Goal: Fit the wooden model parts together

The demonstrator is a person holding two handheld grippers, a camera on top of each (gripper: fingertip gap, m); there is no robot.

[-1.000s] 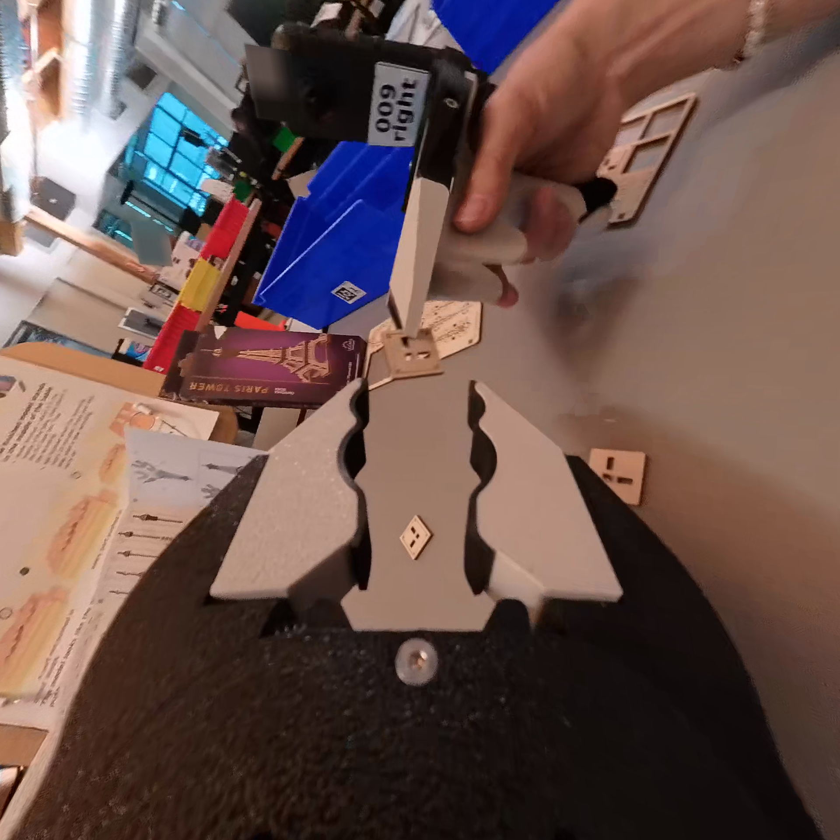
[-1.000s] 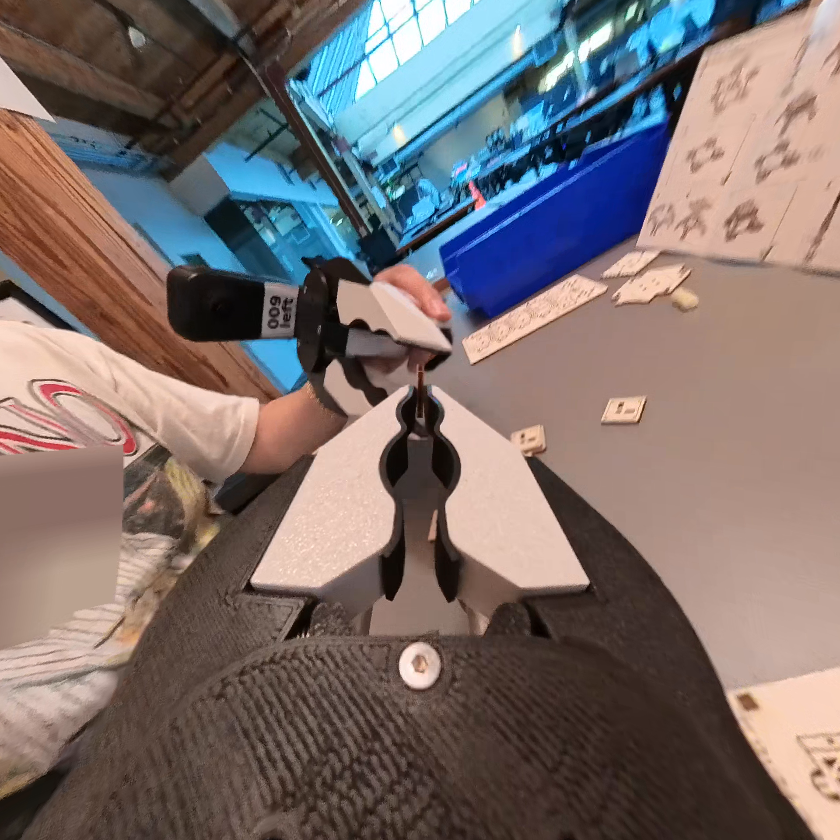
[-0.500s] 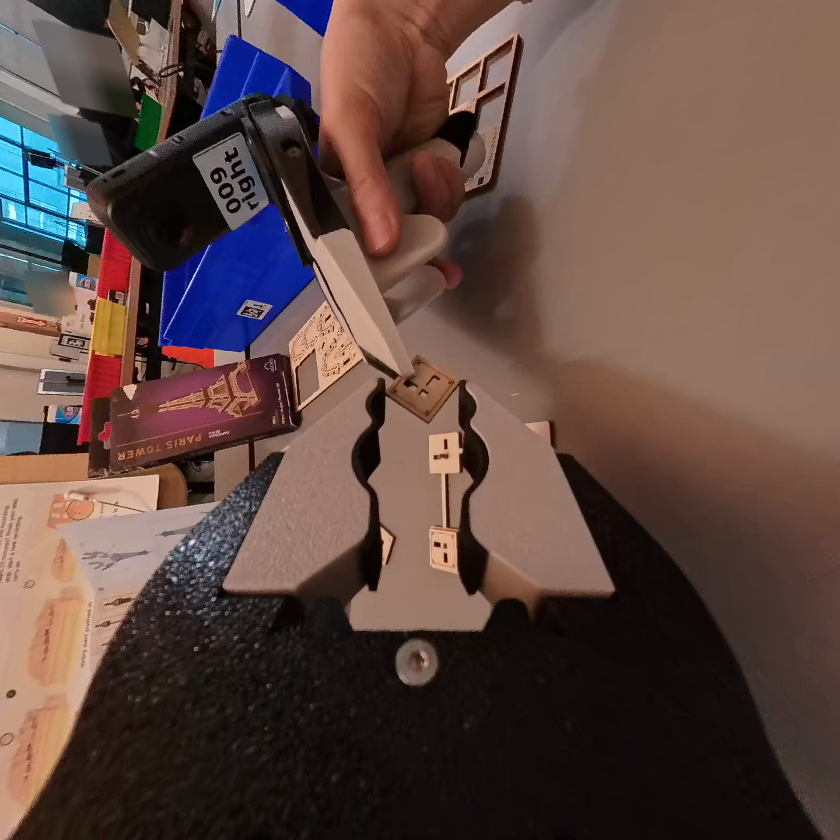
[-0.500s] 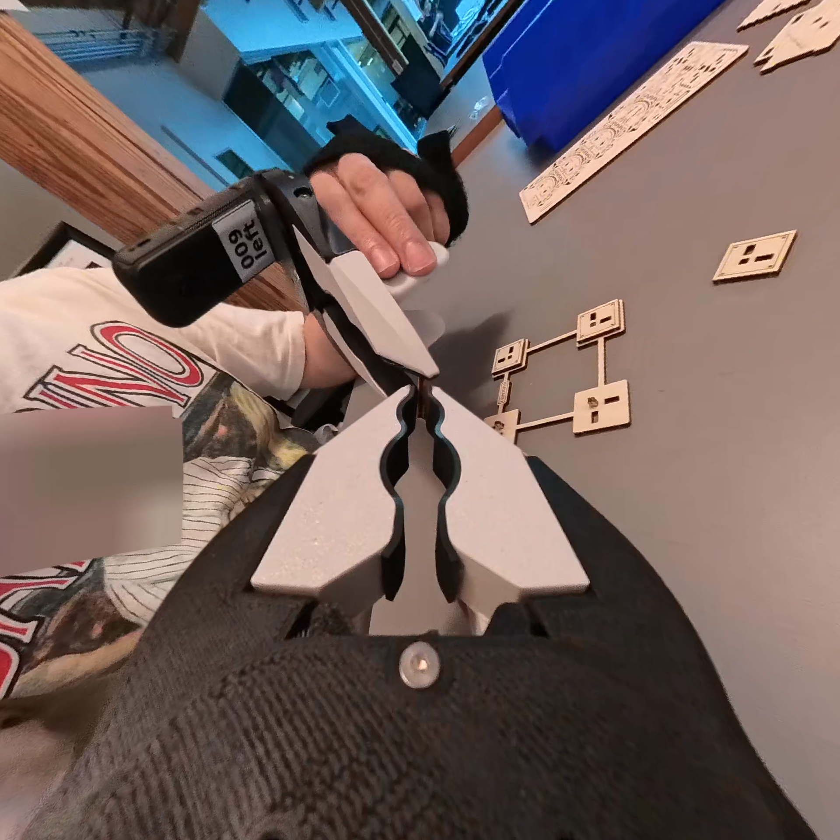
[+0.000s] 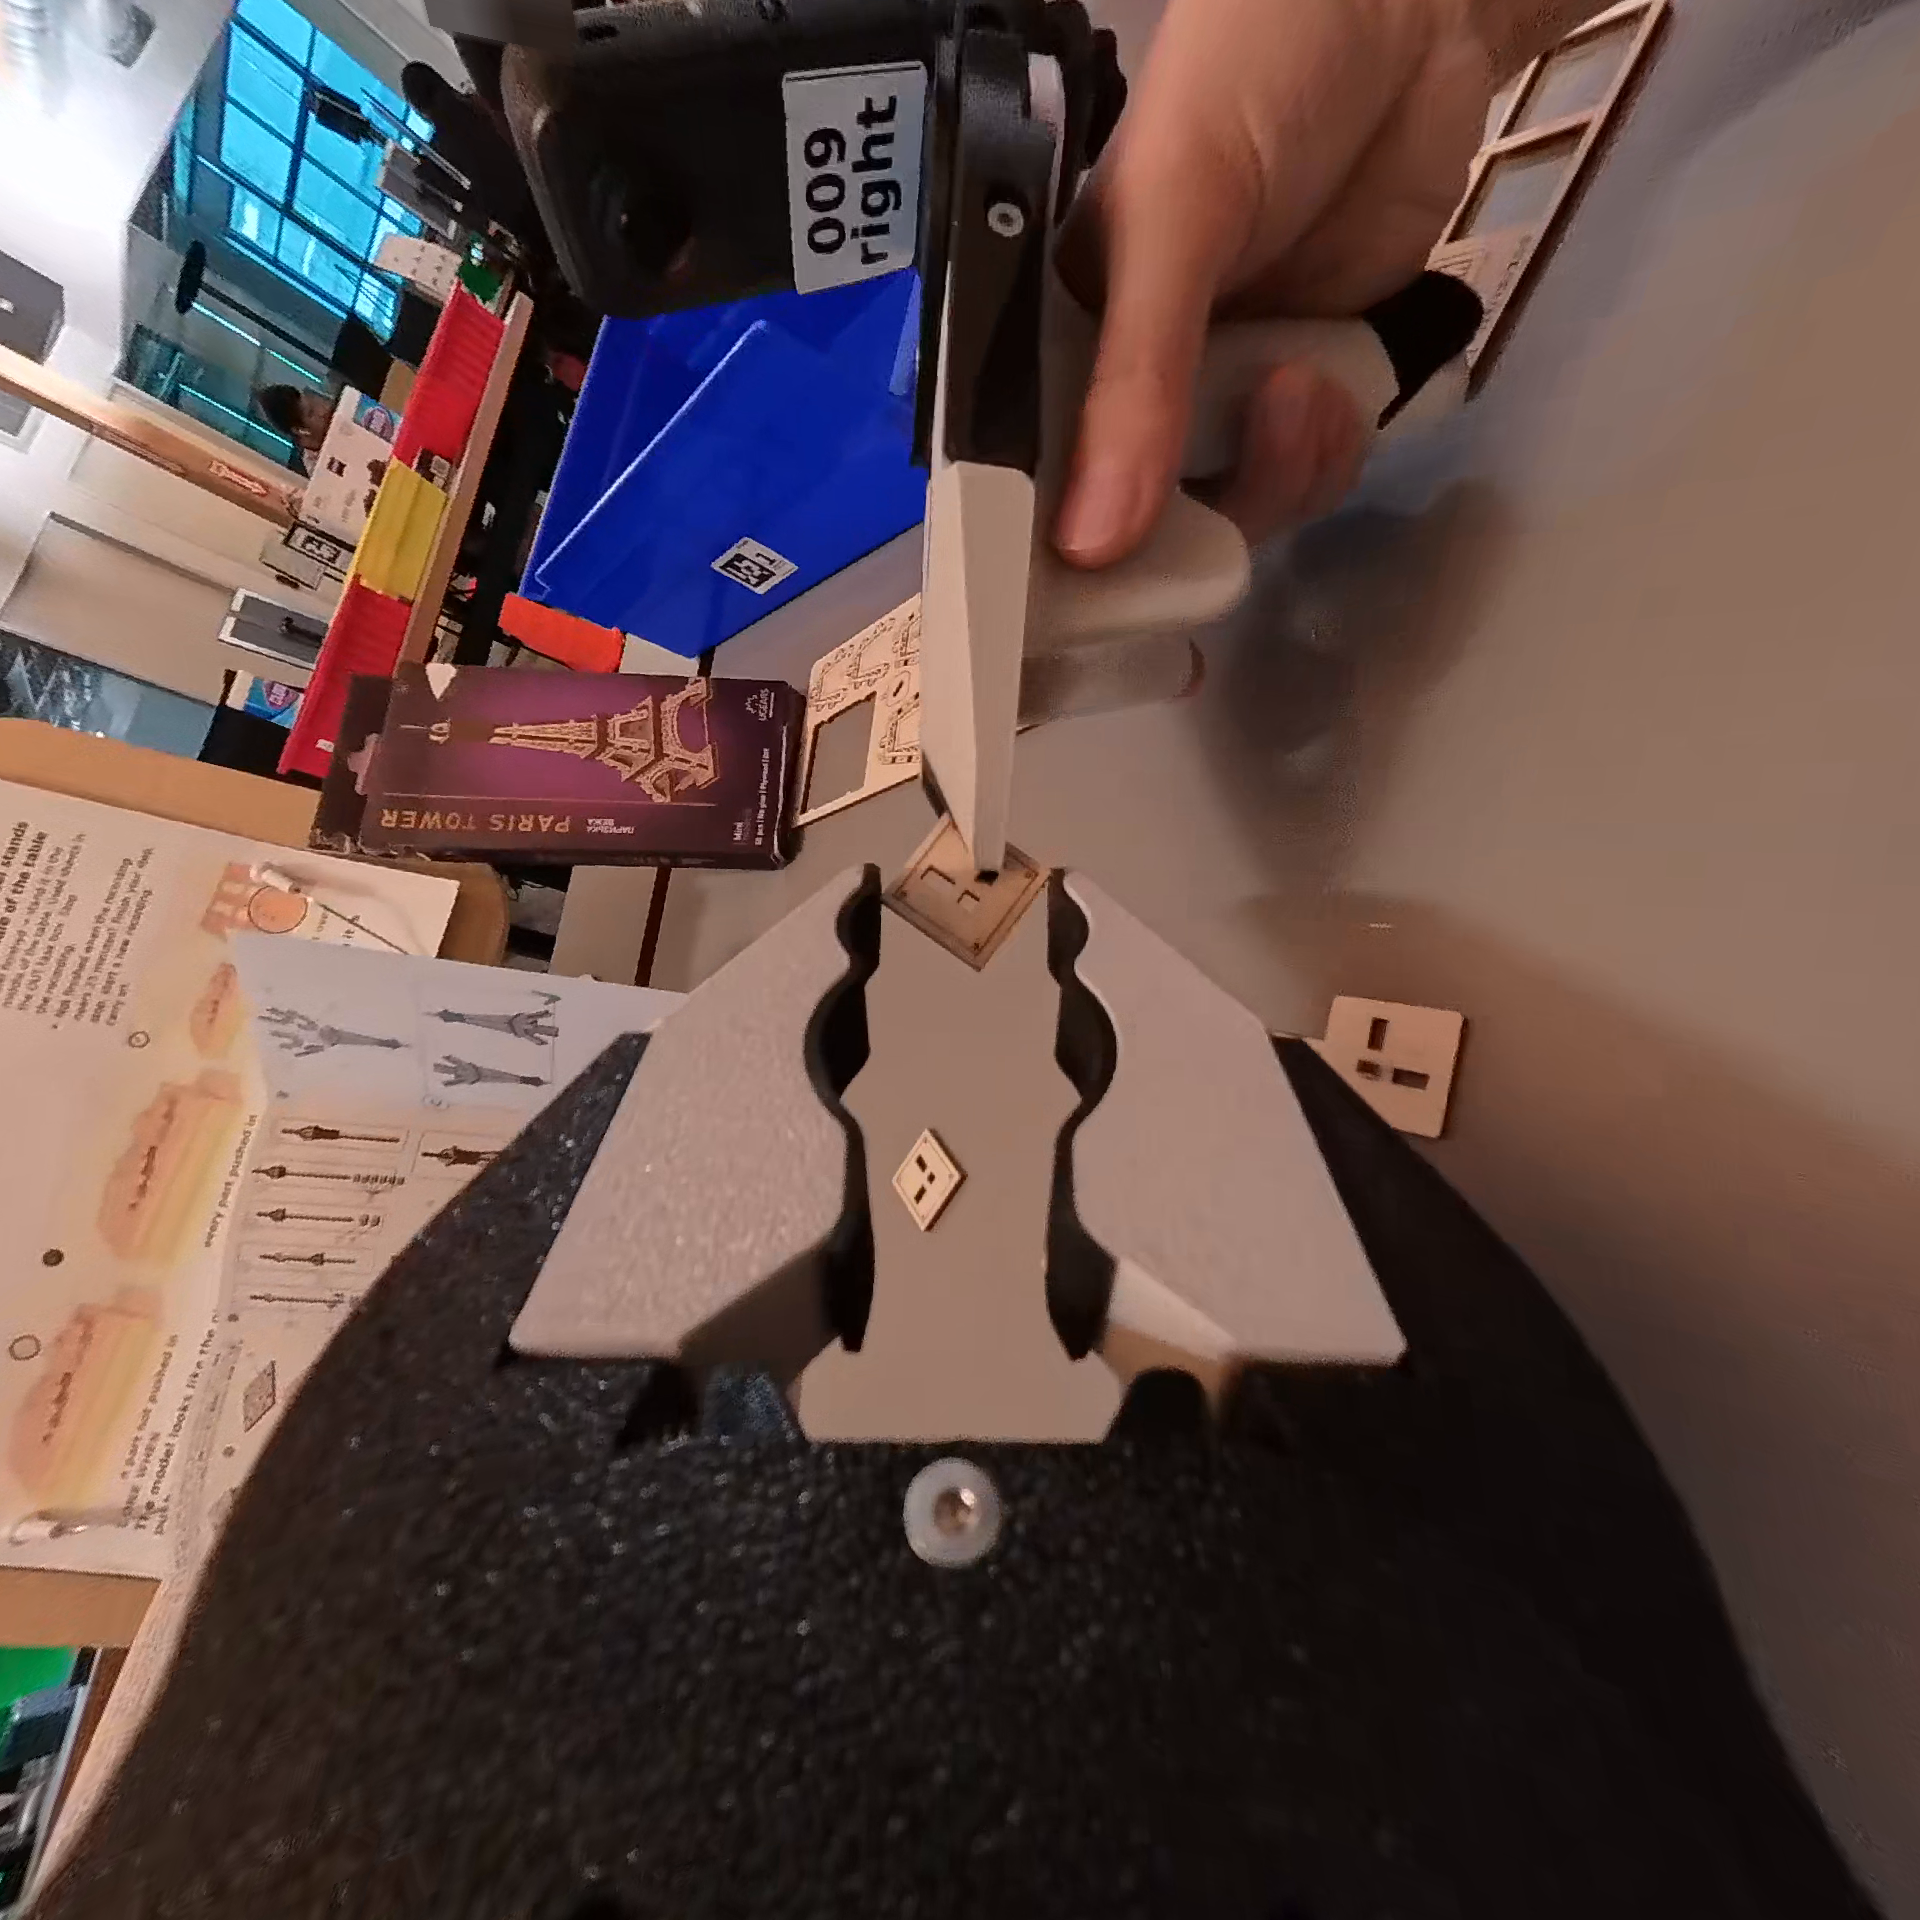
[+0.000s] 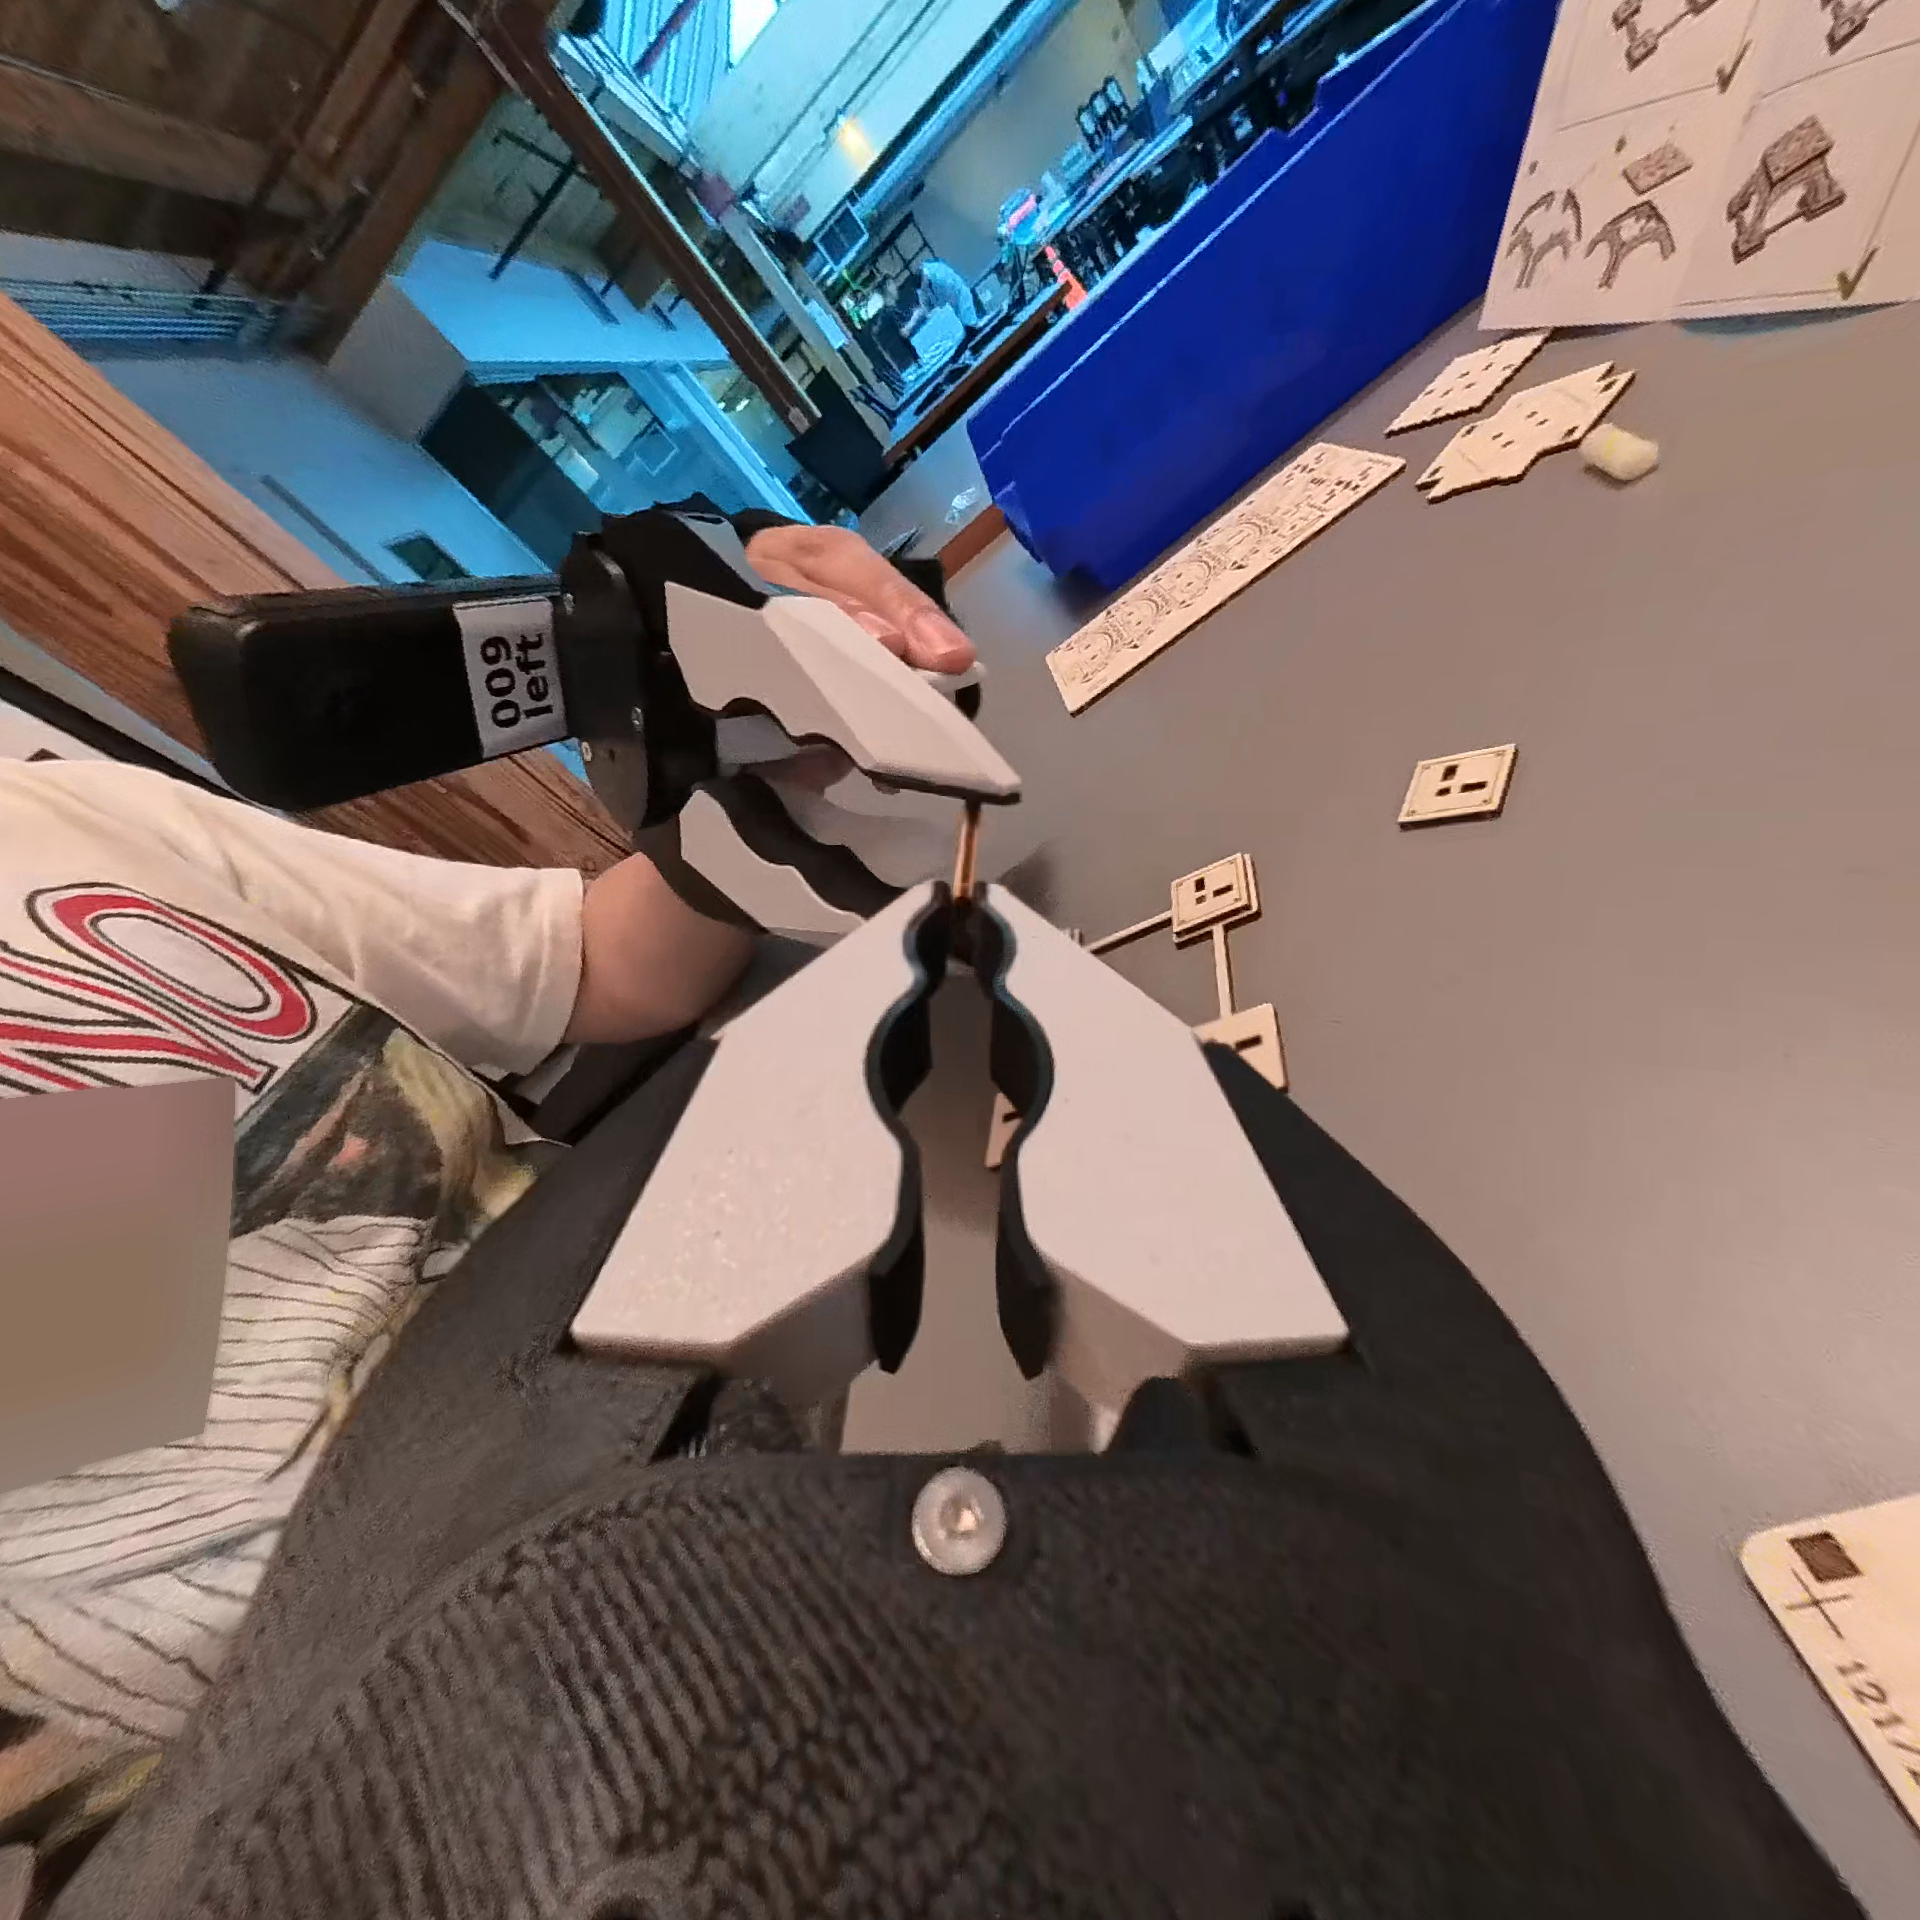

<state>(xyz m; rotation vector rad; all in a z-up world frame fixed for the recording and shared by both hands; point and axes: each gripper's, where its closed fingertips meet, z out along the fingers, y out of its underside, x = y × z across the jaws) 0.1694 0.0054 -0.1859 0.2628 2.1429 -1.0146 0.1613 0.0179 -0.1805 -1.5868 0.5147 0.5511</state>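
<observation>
A small square wooden plate (image 5: 961,902) with slots sits corner-on between my left gripper's (image 5: 963,883) fingertips, and its two side corners touch them. My right gripper (image 6: 961,914) is shut on the same plate, which shows edge-on (image 6: 968,852) in the right wrist view. There it reaches up to the left gripper's upper finger (image 6: 914,743). In the left wrist view the right gripper's finger (image 5: 977,675) comes down onto the plate from above. A frame of wooden squares joined by thin strips (image 6: 1216,904) lies on the grey table (image 6: 1558,1039) just past the grippers.
Loose wooden squares (image 5: 1392,1065) (image 6: 1455,784) and a tiny diamond piece (image 5: 928,1179) lie on the table. A purple box (image 5: 561,769), instruction sheets (image 5: 156,1039) (image 6: 1714,156), cut-out wooden sheets (image 5: 862,717) (image 6: 1226,582) and blue bins (image 5: 727,468) (image 6: 1247,343) surround them. My left and right fingertips are right by each other.
The plate in the right gripper moved from beyond the left fingertips to between them, and the left jaws narrowed onto it. Both grippers have tilted since.
</observation>
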